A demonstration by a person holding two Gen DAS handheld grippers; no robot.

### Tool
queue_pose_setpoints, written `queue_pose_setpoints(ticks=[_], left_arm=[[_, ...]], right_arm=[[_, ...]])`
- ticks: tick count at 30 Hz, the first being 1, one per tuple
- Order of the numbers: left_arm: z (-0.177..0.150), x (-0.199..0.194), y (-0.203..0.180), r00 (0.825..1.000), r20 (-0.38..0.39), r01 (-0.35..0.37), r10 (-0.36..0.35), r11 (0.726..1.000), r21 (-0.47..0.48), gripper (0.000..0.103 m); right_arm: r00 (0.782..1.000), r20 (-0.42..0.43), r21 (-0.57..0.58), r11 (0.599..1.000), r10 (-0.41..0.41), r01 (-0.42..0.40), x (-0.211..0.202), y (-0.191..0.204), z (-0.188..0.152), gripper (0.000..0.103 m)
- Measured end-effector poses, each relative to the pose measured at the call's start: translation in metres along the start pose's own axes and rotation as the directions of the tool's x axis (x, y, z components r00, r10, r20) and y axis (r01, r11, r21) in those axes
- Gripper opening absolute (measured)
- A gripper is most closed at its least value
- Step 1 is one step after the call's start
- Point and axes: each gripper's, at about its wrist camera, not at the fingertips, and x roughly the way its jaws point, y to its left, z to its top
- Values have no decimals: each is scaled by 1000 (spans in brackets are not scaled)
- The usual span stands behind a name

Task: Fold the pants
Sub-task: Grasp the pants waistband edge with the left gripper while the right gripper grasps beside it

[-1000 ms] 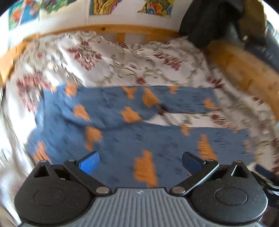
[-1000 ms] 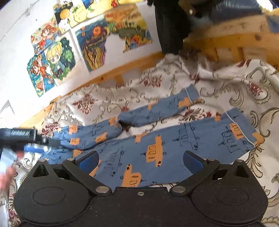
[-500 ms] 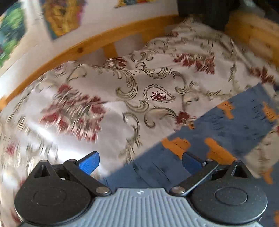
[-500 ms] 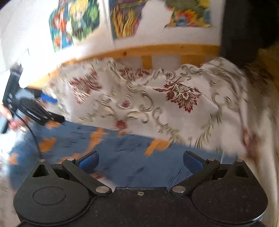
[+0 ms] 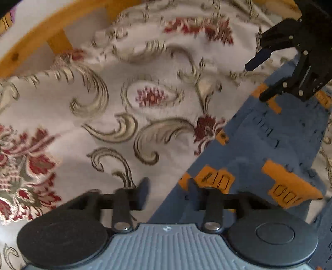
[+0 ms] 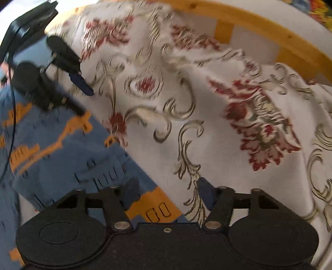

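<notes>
Blue pants [image 5: 269, 145] with orange car prints lie flat on a floral bedspread [image 5: 103, 124]. In the left wrist view their long edge runs diagonally from the bottom centre to the upper right. My left gripper [image 5: 168, 187] sits low at that edge, open but narrow, with the cloth edge between its fingers. In the same view my right gripper [image 5: 258, 80] hangs over the same edge further along, fingers apart. The right wrist view shows the pants [image 6: 62, 155] at the left and my right gripper [image 6: 168, 191] open astride their edge. My left gripper [image 6: 82, 97] is at the upper left.
The cream bedspread [image 6: 207, 103] with red flowers and grey scrolls spreads beyond the pants. A curved wooden bed rail [image 6: 259, 27] runs behind it against a white wall, seen also as the rail [image 5: 31, 47]. A poster corner [image 6: 319, 8] shows at the top right.
Both grippers have come down close to the pants' far edge, a little apart from each other. Both pairs of fingers have narrowed from wide open.
</notes>
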Motion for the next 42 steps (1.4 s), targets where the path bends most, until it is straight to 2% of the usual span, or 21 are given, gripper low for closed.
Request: queue_pose_setpoints(ticks=[3,6,11,12,14,15,16,19,22,26,34,38,42], left_arm=[[-5,2,-2,1000,-6,9,-8,1000,26,41],[-9,12,-5,998,-57,-2,5,999,50,42],[-10,19,-10,998,-55,-28,31,998,52,42],[-11,19,-12,998,-51,-35,38,998,60,38],[-11,21,-20,998,-42,-35,38,997,70,24],[-12,17,-24,998,-38,-40,43,996,78,14],[-13,17,-29,997,-29,-64,67,993,95,8],[-19,10,-39,994,-7,-108,109,990,95,2],[-23,4,-41,990,25,-142,141,988,53,1],[-28,-2,-44,981,50,-187,187,982,-6,0],[-32,-11,-23,979,103,-168,174,984,-60,0],[-25,-16,-25,960,155,-227,234,972,-56,0],[-16,-24,-22,922,201,-319,330,944,-86,0]], right_arm=[[1000,-19,-27,999,19,-20,5,2,-3,54],[999,-33,-37,998,44,-45,9,4,-6,46],[997,-53,-41,998,49,-51,15,5,-6,40],[997,-60,-38,998,52,-55,17,5,-4,36],[996,-70,-32,997,61,-64,19,6,-2,30],[995,-73,-24,997,66,-68,19,7,-2,25],[995,-72,-16,998,63,-65,18,7,-2,20],[998,-59,12,999,35,-34,16,6,-4,2],[999,-31,16,999,-28,29,11,11,-10,0],[995,2,-47,994,-99,99,6,29,-17,0],[980,63,-100,976,-190,195,-3,41,-16,0],[957,111,-148,947,-269,283,-7,51,-14,0],[916,162,-205,896,-367,395,-5,55,-6,0]])
